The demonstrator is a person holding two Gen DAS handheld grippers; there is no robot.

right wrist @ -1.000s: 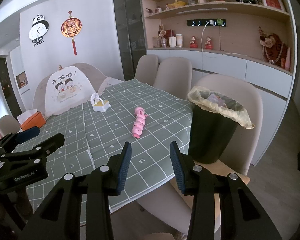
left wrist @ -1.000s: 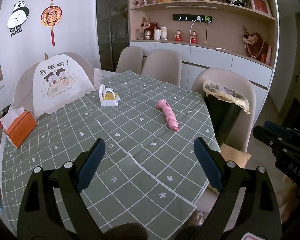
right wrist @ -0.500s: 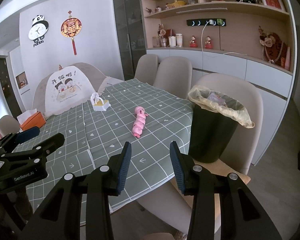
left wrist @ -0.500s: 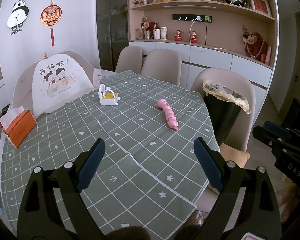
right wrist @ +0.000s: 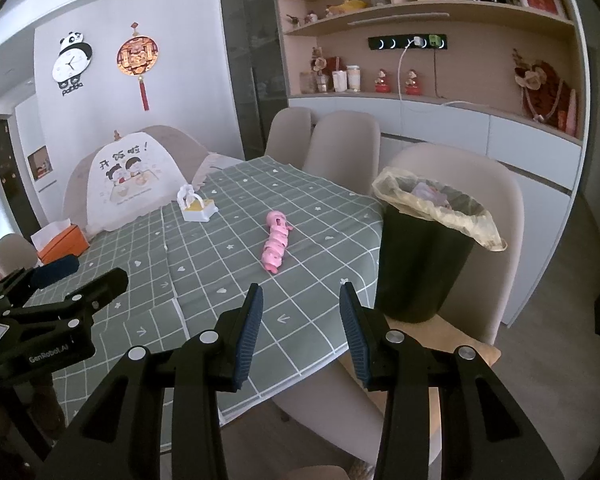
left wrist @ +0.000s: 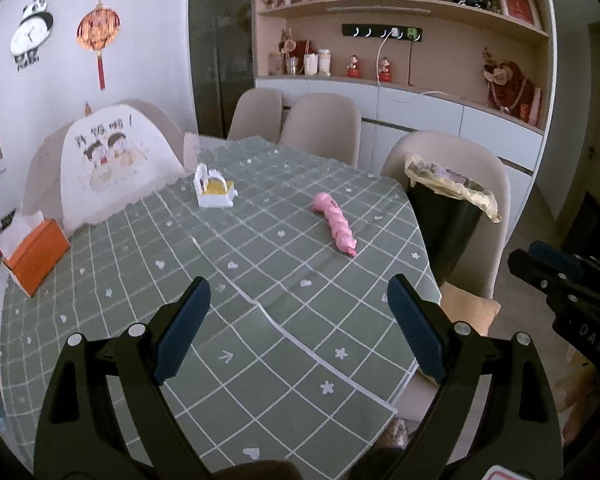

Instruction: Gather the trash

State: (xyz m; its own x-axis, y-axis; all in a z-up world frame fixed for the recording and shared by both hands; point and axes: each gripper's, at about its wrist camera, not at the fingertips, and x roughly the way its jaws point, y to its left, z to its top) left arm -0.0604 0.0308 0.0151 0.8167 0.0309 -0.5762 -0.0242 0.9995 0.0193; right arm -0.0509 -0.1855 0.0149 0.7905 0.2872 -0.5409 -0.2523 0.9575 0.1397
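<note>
While nothing has shifted over the last second, I hold both the left gripper (left wrist: 298, 324) and right gripper (right wrist: 300, 330) apart, empty; the pink segmented toy-like piece (right wrist: 275, 245) lies ahead on the green checked counter (right wrist: 228, 264), uncollected.

One pink toy (left wrist: 335, 220), one bin (right wrist: 420, 256), one tissue box (left wrist: 36, 254), four chairs (left wrist: 324, 128).

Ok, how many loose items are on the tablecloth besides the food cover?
3: pink toy near the bin-side edge, white-and-yellow box by the cover, orange tissue box at the far left. The cover may hide more.

A home dining room: clothed table (left wrist: 260, 280), padded chairs (right wrist: 344, 144), ornament shelves (right wrist: 440, 20).
</note>
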